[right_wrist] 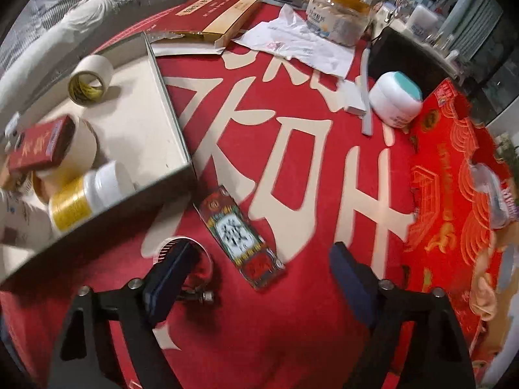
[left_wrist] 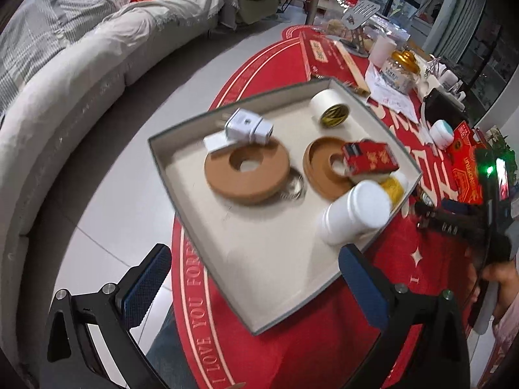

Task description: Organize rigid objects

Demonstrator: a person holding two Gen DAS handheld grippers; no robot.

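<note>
A shallow grey box tray [left_wrist: 272, 269] sits on the red table and shows in the right wrist view too [right_wrist: 168, 103]. It holds two brown rings [left_wrist: 246, 175], a white adapter [left_wrist: 248, 126], a tape roll [left_wrist: 331, 108], a red packet [left_wrist: 369, 159] and a white bottle [left_wrist: 353, 217]. My left gripper [left_wrist: 254, 283] is open and empty over the tray's near corner. My right gripper [right_wrist: 256, 278] is open and empty above a flat patterned card [right_wrist: 240, 236], with a metal hose clamp [right_wrist: 181, 253] at its left finger.
A white jar with a teal lid [right_wrist: 395, 100], a glass jar with a gold lid [right_wrist: 337, 13], crumpled paper [right_wrist: 298, 45], a long red box [right_wrist: 207, 13] and a red gift box [right_wrist: 454, 175] lie on the table. A sofa [left_wrist: 81, 74] stands to the left.
</note>
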